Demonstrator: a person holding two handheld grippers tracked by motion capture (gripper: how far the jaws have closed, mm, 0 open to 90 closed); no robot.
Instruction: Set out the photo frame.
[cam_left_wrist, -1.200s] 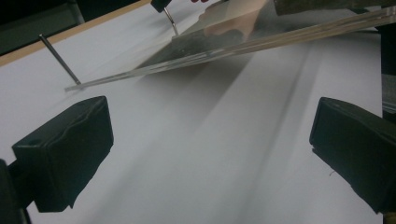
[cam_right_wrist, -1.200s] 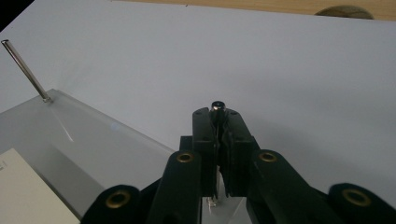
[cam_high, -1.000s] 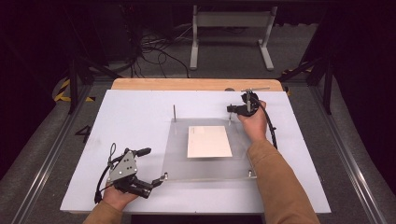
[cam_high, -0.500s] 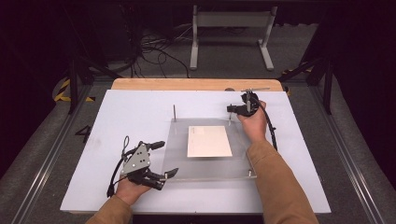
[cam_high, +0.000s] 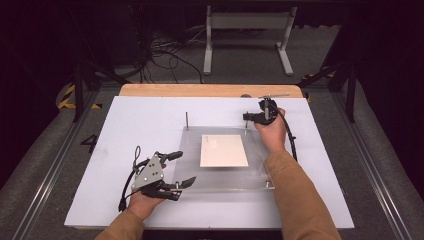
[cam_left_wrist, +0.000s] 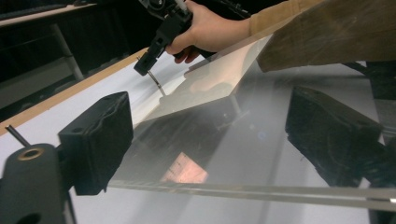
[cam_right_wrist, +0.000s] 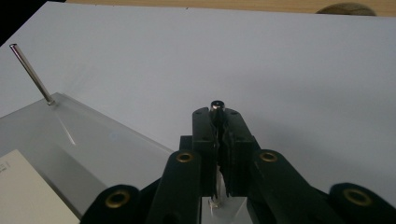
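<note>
A clear acrylic plate (cam_high: 192, 142) lies on the white board (cam_high: 130, 130) with a cream card (cam_high: 223, 150) on it. Thin metal pins stand at its corners. My right gripper (cam_high: 247, 117) is shut on the far right pin (cam_right_wrist: 216, 103), jaws pinching it just under its top. My left gripper (cam_high: 187, 168) is open at the plate's near left edge (cam_left_wrist: 224, 189). Its jaws have just been closing. The plate's edge shows in the gap between them and neither pad touches it. The left gripper view also shows the right gripper (cam_left_wrist: 161, 39) on its pin (cam_left_wrist: 156, 85).
Another pin (cam_high: 187, 120) stands at the plate's far left corner, seen leaning in the right gripper view (cam_right_wrist: 30, 72). A wooden strip (cam_high: 210, 90) borders the board's far edge. Beyond it are cables (cam_high: 165, 52) and a metal stand (cam_high: 247, 30) on the floor.
My left gripper has moved right, up to the plate's near left edge, and its jaws stand a little narrower. The right gripper has stayed on its pin.
</note>
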